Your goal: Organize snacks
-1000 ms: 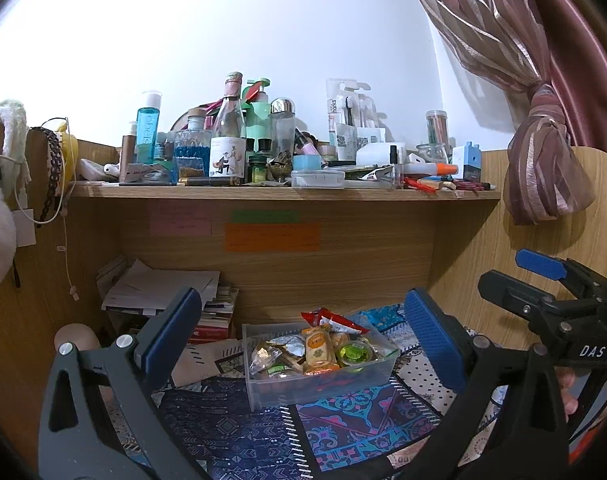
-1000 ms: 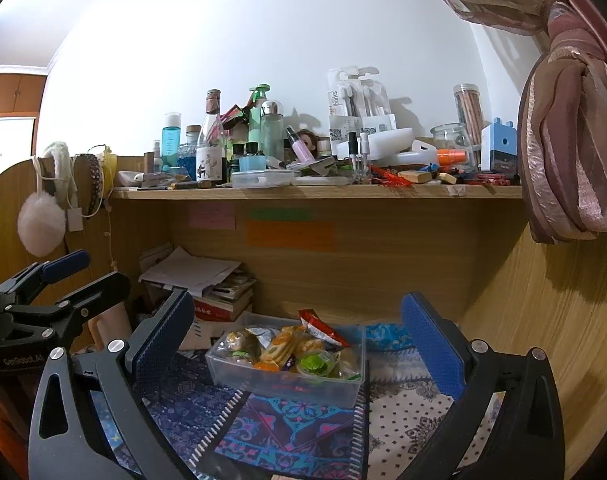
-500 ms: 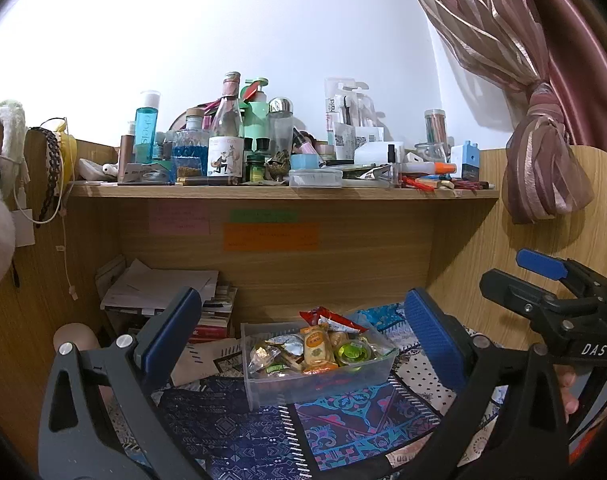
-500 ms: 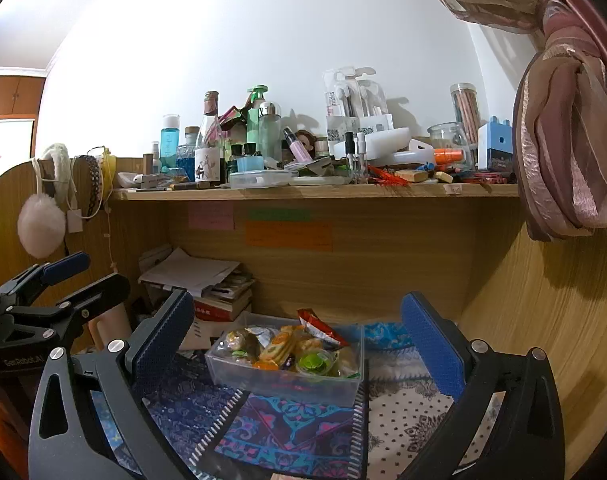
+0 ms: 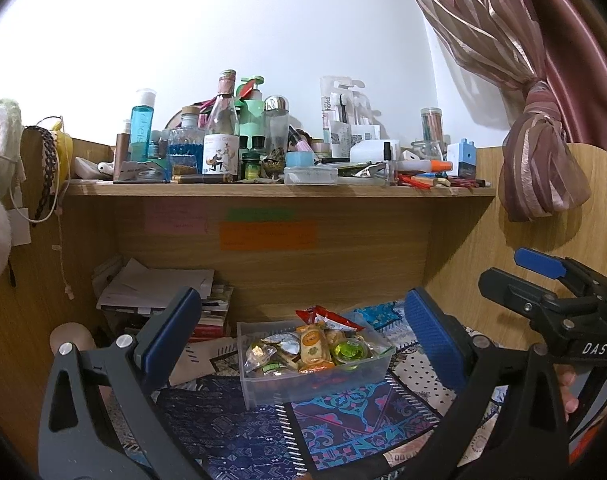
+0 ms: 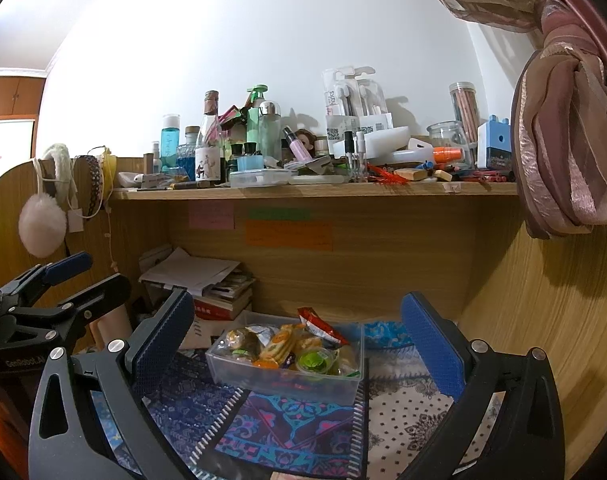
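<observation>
So the snacks [image 5: 311,350] are all piled in a clear plastic bin [image 5: 315,380] sitting on the patterned cloth [image 5: 343,420] over the worktop, probably to keep the wrappers corralled. Behind the bin is a stack of books [image 6: 219,304]. Both grippers hang short of the bin, left gripper [image 5: 303,340] and right gripper [image 6: 295,340] level and pointing at it, fingers spread wide and empty.

- We see blue pads [image 5: 171,328] on black grippers
- Our clear bin [image 6: 287,380] holds orange, green and red wrappers
- The mat [image 6: 287,428] shows navy, teal and pink patterns
- Pink striped curtain [image 5: 543,168]
</observation>
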### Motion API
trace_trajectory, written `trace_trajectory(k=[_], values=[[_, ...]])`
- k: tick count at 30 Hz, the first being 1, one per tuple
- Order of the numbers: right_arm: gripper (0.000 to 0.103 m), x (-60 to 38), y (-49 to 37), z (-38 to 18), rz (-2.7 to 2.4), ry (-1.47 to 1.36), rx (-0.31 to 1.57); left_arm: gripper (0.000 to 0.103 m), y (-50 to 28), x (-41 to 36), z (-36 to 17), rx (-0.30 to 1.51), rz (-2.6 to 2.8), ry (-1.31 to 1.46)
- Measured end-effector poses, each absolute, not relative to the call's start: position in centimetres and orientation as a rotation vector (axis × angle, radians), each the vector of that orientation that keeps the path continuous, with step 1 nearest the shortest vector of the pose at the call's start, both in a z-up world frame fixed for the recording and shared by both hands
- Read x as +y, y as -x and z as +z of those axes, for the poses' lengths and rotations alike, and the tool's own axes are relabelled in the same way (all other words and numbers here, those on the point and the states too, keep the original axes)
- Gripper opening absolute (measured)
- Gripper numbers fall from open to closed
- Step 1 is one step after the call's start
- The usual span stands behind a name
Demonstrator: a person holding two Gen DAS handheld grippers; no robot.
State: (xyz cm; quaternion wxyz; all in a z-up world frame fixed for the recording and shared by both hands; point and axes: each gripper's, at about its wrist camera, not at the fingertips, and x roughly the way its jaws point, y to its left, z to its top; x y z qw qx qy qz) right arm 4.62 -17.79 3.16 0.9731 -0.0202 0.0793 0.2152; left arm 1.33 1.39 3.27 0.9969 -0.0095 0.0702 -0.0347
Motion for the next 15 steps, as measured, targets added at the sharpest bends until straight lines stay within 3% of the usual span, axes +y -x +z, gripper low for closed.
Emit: trace_trajectory(k=[15], values=[[0.103, -17.5, -5.6, 2.2, 0.43, 0.038, 0.198, 0.103, -2.4, 1.6, 2.2, 0.175, -0.088, 0.031]])
